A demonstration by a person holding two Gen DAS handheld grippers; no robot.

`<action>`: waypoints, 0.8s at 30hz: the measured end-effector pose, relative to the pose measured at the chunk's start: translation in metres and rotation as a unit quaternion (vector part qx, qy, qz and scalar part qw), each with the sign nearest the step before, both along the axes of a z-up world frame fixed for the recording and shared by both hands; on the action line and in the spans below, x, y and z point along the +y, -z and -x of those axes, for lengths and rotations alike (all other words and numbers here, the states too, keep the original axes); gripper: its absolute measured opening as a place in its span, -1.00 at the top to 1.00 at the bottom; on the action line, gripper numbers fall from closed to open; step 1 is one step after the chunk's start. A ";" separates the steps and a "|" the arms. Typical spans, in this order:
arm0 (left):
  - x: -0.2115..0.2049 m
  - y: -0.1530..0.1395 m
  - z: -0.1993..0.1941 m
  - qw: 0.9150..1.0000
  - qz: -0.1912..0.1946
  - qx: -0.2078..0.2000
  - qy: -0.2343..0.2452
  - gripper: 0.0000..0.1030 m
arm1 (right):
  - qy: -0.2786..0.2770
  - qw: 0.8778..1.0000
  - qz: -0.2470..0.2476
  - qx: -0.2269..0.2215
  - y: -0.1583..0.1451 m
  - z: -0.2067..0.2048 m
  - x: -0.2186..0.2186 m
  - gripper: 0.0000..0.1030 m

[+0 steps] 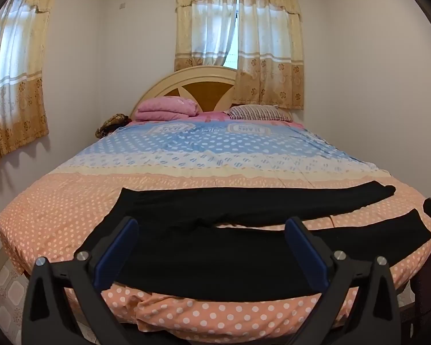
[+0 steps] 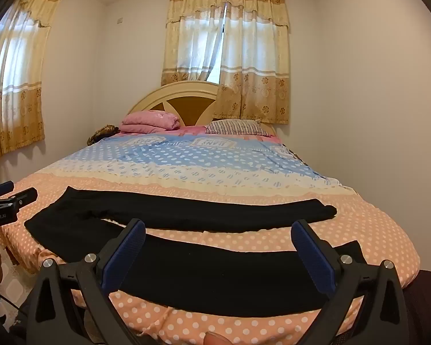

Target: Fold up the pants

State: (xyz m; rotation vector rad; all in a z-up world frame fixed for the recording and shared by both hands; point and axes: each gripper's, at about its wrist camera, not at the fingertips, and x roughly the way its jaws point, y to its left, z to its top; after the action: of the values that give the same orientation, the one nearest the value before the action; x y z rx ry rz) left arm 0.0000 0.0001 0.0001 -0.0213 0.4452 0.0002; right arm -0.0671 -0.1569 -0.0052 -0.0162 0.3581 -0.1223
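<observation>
Both claws, the left gripper (image 1: 211, 231) and the right gripper (image 2: 218, 234), hang spread wide and empty above the bed's near edge. The black pants (image 1: 215, 256) lie there flat along that edge, legs apart on the dotted bedspread (image 1: 186, 155); no fold is made yet, I think.

Plain black pants (image 1: 215, 258) lie across a bedspread (image 1: 186, 155) banded in peach with white polka dots, cream, pale blue-on-white ovals, and sky blue with white dots. At the head, a folded pink quilt (image 1: 165, 108) sits beside a pillow (image 1: 258, 113) striped dark maroon and white, under a cream-and-tan arched wooden headboard (image 1: 198, 86). Golden-beige curtains (image 1: 270, 57) with a floral motif and white sheer panels hang on white walls (image 1: 373, 86). The left tongs (image 1: 212, 230) and right tongs (image 2: 218, 233) are black with blue pads (image 2: 129, 247).
</observation>
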 end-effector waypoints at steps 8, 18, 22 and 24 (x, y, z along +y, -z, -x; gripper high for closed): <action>0.000 0.000 -0.002 1.000 -0.006 -0.001 -0.002 -1.00 | 0.001 1.000 -0.001 -0.001 0.000 0.000 0.000 -0.98; 0.012 0.004 -0.005 1.000 -0.007 0.005 -0.002 -1.00 | 0.004 1.000 -0.002 0.004 0.003 -0.002 -0.004 -0.98; 0.012 0.005 -0.003 1.000 -0.008 0.003 -0.003 -1.00 | 0.005 1.000 0.000 0.006 0.008 -0.005 -0.003 -0.98; 0.013 0.005 -0.002 1.000 -0.007 0.003 -0.003 -1.00 | 0.005 1.000 0.000 0.006 0.008 -0.005 -0.003 -0.98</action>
State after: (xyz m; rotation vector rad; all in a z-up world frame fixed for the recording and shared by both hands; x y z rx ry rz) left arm 0.0022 0.0127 -0.0052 -0.0081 0.4501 0.0101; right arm -0.0625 -0.1604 -0.0128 -0.0155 0.3710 -0.1323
